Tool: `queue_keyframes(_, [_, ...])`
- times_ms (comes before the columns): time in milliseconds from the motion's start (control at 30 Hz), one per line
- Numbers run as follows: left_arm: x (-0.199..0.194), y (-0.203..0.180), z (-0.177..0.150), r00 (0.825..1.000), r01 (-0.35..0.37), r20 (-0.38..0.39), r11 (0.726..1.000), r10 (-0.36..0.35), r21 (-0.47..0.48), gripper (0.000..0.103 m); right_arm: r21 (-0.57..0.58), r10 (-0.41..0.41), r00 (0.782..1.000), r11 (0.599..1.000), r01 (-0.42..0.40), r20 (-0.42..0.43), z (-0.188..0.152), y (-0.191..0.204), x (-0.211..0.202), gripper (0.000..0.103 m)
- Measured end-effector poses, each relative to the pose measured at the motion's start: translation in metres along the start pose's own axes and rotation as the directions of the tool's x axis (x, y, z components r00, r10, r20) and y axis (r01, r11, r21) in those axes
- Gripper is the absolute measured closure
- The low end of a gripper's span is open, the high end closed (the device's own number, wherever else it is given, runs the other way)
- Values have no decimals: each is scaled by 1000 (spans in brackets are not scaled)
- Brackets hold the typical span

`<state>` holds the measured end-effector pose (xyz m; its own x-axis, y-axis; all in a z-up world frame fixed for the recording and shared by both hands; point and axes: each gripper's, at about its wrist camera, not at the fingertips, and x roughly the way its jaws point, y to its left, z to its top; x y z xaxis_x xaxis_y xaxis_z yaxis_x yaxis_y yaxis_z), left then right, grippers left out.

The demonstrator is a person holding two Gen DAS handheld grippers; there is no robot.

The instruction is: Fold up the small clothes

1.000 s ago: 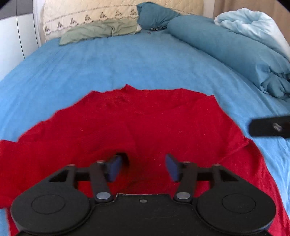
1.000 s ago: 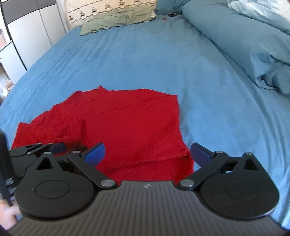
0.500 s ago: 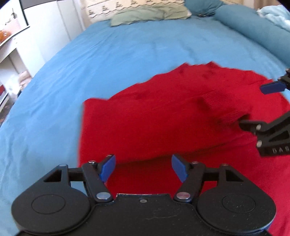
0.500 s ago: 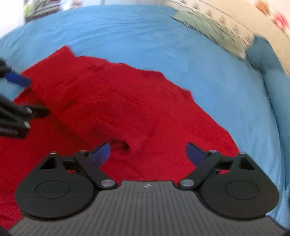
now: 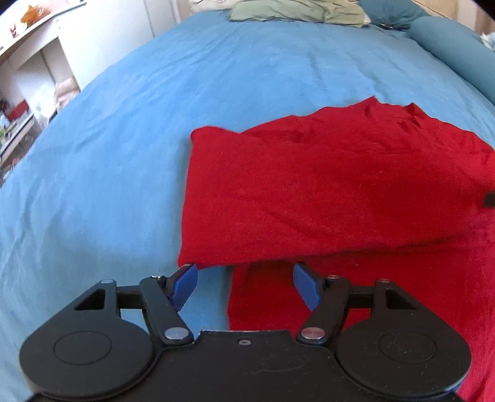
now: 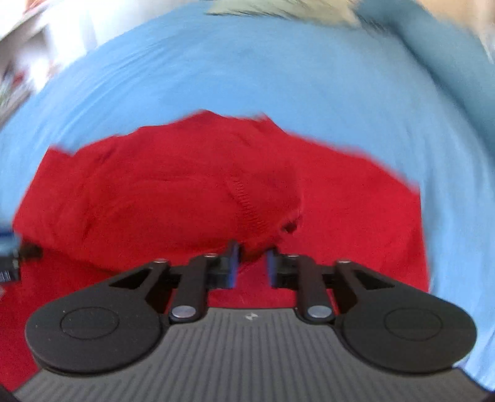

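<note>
Your red garment (image 5: 324, 191) lies on the blue bed sheet (image 5: 130, 148), one side folded over its middle. Your left tongs (image 5: 244, 286) stand open at the near left corner of that fold, with its edge just ahead of the blue pads (image 5: 185, 283) and nothing gripped. Your right tongs (image 6: 251, 266) have just been closing; a ridge of red knit sits between them at the ribbed cuff (image 6: 250, 213). The blurred view does not show whether the pads press it. A green pillow (image 5: 297, 12) lies far behind.
</note>
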<state>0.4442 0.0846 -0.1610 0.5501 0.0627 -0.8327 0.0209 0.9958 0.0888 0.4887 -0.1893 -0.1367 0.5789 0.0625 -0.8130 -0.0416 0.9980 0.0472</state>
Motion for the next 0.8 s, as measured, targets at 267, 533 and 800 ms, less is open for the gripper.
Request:
queue_keyframes(267, [-1, 10, -4, 1000, -12, 17, 999, 12, -32, 29, 222, 92, 995, 970, -100, 49, -26, -37, 4, 28])
queue_keyframes(533, [0, 15, -2, 998, -57, 31, 998, 58, -33, 29, 177, 36, 998, 983, -45, 57, -3, -23, 5, 80])
queue_keyframes(800, [10, 9, 7, 995, -91, 35, 995, 92, -38, 27, 225, -124, 976, 971, 82, 181, 27, -83, -46, 81])
